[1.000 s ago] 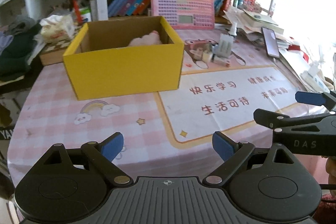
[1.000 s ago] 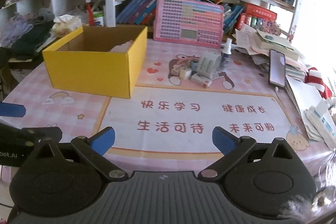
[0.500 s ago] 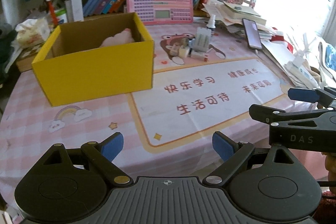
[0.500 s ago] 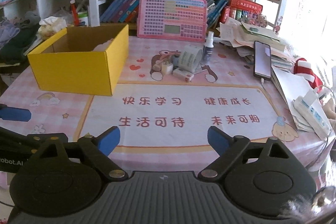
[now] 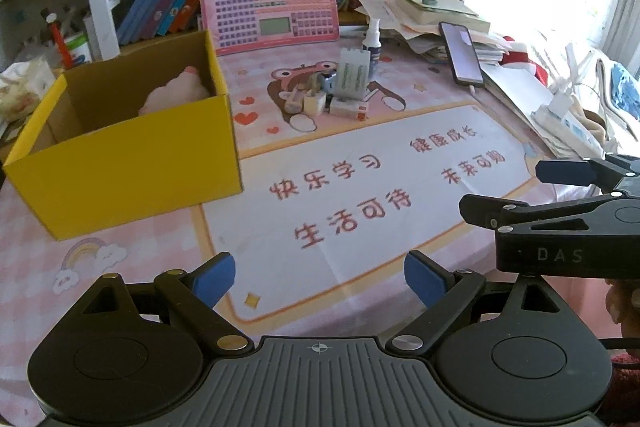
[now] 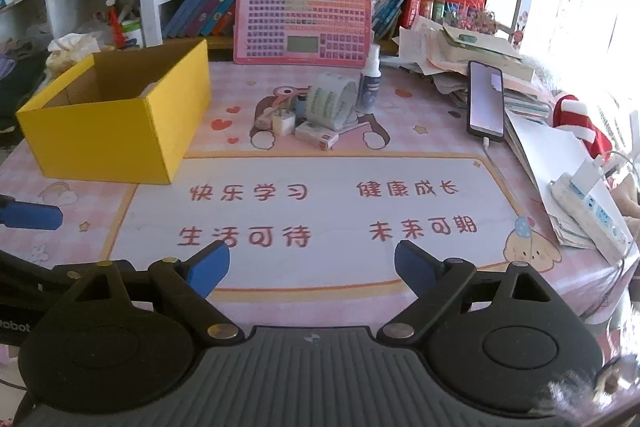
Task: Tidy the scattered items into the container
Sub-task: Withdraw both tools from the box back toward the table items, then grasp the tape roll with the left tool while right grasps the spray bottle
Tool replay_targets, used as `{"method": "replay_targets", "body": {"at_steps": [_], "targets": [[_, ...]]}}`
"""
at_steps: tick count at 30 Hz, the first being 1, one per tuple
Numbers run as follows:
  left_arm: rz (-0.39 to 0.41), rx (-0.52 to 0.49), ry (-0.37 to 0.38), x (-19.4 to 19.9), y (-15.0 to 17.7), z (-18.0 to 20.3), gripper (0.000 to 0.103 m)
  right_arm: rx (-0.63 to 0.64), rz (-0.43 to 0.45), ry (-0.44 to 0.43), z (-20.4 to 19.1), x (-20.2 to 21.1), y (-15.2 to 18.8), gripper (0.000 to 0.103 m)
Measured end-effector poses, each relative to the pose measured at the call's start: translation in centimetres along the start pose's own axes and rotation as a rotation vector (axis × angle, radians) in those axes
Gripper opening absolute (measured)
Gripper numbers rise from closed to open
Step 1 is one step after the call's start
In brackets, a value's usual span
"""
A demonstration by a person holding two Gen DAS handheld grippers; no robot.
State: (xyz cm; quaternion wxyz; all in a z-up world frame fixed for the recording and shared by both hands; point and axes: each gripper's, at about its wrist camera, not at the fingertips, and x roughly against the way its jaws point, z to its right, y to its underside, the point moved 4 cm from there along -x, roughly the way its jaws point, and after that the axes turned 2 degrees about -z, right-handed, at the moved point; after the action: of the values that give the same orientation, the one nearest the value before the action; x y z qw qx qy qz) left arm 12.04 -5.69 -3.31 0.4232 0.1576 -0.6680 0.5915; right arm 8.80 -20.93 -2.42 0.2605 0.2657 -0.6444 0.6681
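Approach phase, nothing picked up at this moment. Left gripper (image 5: 318, 281) has its jaws spread wide with nothing between them; right gripper (image 6: 311, 269) likewise, empty. Both hover over the near edge of the table mat (image 6: 320, 211), well short of the clutter.

Landmark: yellow box (image 6: 116, 131), the container. It already has a pink soft item (image 5: 176, 95) inside, against the back wall.

Still loose, all in one cluster just right of the box: tape roll (image 6: 332, 101), spray bottle (image 6: 369, 83) touching or just behind the roll, white charger plug (image 6: 285, 121), small white carton (image 6: 318, 137) lying flat in front of the roll. Something blue sits behind the plug, too hidden to identify.

Next move, my read: push a gripper forward to the cluster and take the carton or plug first, since they're frontmost and unobstructed. Items are packed tight, so jaws need to straddle one piece without nudging the neighbours.
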Motion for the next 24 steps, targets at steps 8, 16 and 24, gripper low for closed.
{"method": "replay_targets", "body": {"at_steps": [8,16,24], "targets": [[-0.008,0.012,-0.013,-3.3,-3.0,2.1,0.094,0.031,0.002,-0.018,3.5,-2.7,-2.5,0.089],[0.000,0.008,-0.037,-6.5,-6.5,4.5,0.094,0.007,0.024,-0.026,8.2,-5.4,-5.2,0.085],[0.005,-0.007,-0.093,-8.5,-10.0,5.9,0.094,0.001,0.047,-0.059,11.5,-7.9,-7.4,0.084]]}}
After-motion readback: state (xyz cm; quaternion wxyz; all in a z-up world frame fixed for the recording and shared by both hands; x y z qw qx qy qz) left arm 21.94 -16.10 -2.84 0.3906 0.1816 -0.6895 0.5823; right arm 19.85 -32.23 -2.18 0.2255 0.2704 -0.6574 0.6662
